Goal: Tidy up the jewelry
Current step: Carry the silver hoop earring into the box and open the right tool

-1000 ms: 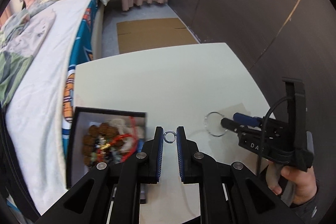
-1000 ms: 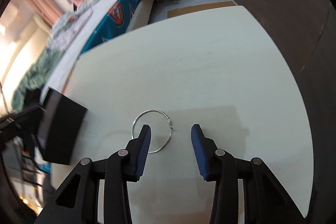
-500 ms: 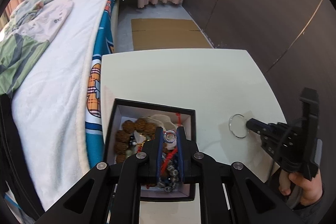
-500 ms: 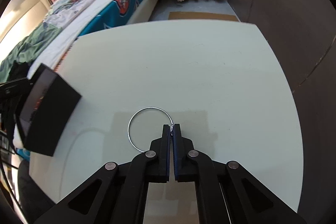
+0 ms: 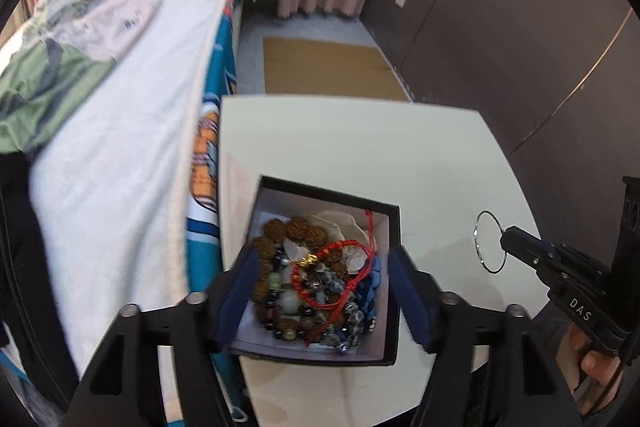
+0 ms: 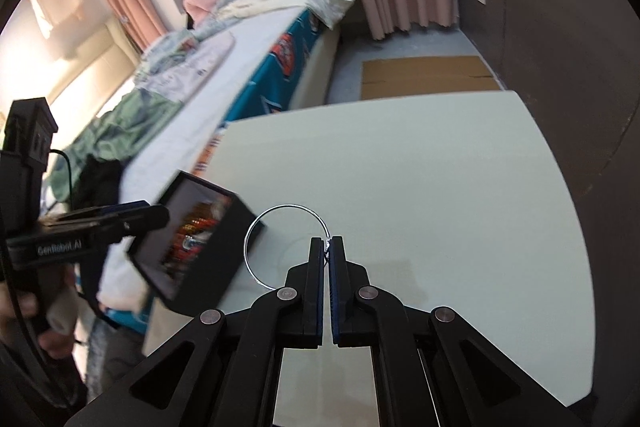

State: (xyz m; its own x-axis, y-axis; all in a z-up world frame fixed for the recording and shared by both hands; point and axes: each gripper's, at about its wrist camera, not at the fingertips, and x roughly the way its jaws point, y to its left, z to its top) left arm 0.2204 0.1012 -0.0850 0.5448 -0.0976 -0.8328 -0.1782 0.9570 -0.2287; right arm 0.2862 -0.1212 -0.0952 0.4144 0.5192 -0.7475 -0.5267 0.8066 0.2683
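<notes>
A black jewelry box [image 5: 390, 307] with a white lining sits at the table's left edge, full of bead bracelets and a red cord bracelet [image 5: 332, 279]. My left gripper [image 5: 320, 275] is open and empty right above the box. My right gripper [image 6: 327, 251] is shut on a thin silver hoop [image 6: 280, 211] and holds it above the table, to the right of the box [image 6: 224, 263]. The hoop also shows in the left wrist view [image 5: 478, 243], pinched by the right gripper [image 5: 508, 241].
The pale table [image 6: 420, 167] stands beside a bed [image 5: 120, 147] on the left. A dark wall [image 5: 520, 27] runs along the right. Flat cardboard [image 5: 328, 67] lies on the floor beyond the table.
My left gripper moved over the box and opened, and the small ring it held is gone from it. My right gripper shut on the silver hoop and lifted it.
</notes>
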